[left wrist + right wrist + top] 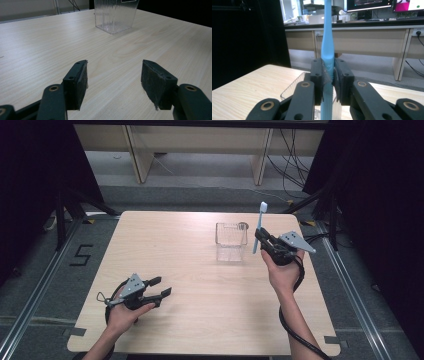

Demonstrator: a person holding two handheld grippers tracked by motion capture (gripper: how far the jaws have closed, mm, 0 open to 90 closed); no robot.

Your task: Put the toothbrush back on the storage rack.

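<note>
A light blue toothbrush [260, 225] stands nearly upright in my right gripper [259, 238], bristle head up, just right of a clear ribbed plastic cup [231, 241] at the table's back middle. In the right gripper view both pads [340, 80] press on the toothbrush handle [328, 40], with the cup's rim [294, 85] below and behind the jaws. My left gripper [161, 286] rests low near the front left of the table, open and holding nothing. Its view looks across bare wood between the spread pads [81, 80] toward the cup [115, 15].
The light wood table [200, 285] has black drapes on both sides. Desk legs and cables stand on the floor behind it. A cable [295, 330] trails from the right gripper along the person's forearm.
</note>
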